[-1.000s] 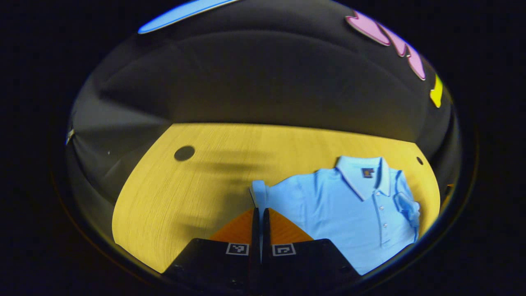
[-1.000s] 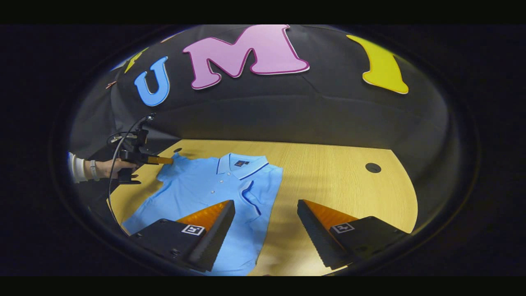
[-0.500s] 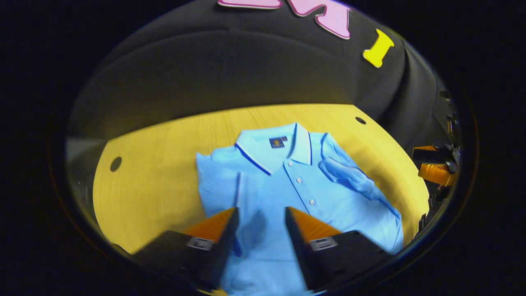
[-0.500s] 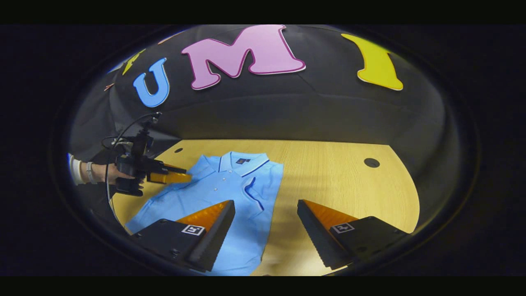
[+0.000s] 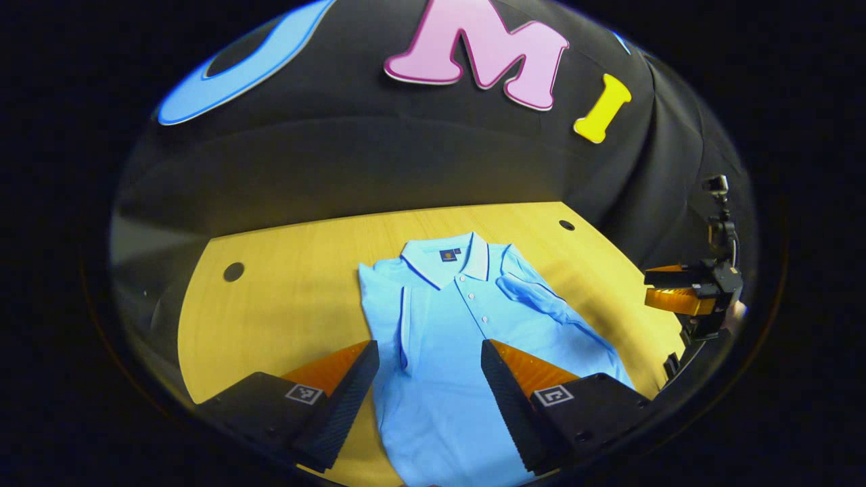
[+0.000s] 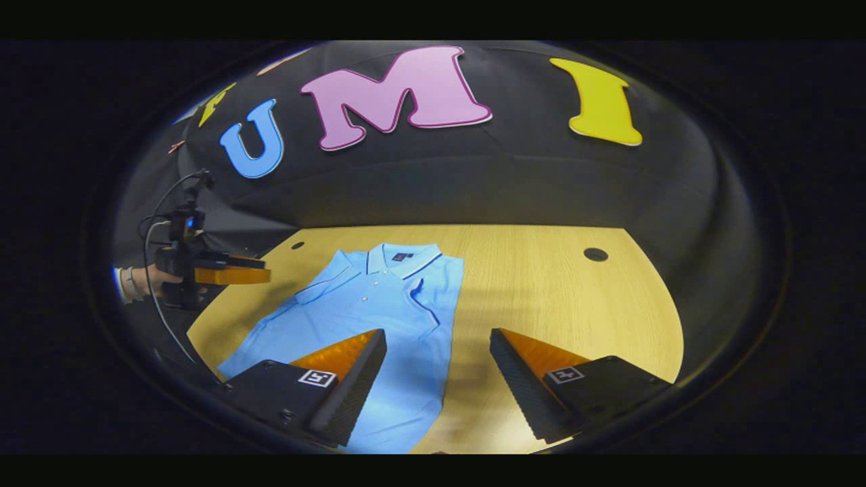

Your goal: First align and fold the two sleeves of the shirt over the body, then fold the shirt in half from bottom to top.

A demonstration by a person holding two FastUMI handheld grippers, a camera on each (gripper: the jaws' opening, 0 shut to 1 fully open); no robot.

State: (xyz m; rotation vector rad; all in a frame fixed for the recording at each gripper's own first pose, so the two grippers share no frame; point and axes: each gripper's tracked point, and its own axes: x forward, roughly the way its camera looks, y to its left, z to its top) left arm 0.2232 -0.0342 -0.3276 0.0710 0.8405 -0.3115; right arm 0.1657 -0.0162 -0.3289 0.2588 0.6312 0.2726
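A light blue polo shirt [image 5: 446,331] lies flat on the yellow wooden table [image 5: 291,311], collar away from me. Both short sleeves lie folded onto the body: one sleeve [image 5: 400,318] on the left, the other sleeve [image 5: 534,297] on the right. My left gripper [image 5: 427,352] hovers open above the shirt's lower half, holding nothing. In the right gripper view the shirt [image 6: 379,304] lies left of centre, and my right gripper [image 6: 438,338] stands open over its right edge. The left gripper [image 6: 265,269] shows there in a hand [image 6: 145,281] off the table's left edge.
The table [image 6: 555,297] has small dark round holes [image 5: 233,272] [image 6: 595,254] near its back corners. Black cloth walls close the booth behind it. The right gripper [image 5: 647,285] hangs beyond the table's right edge in the left gripper view.
My left gripper, shut on the left sleeve a second ago, carried it onto the body, opened, let go and drew back toward the table's left edge. The right gripper stayed open, almost still.
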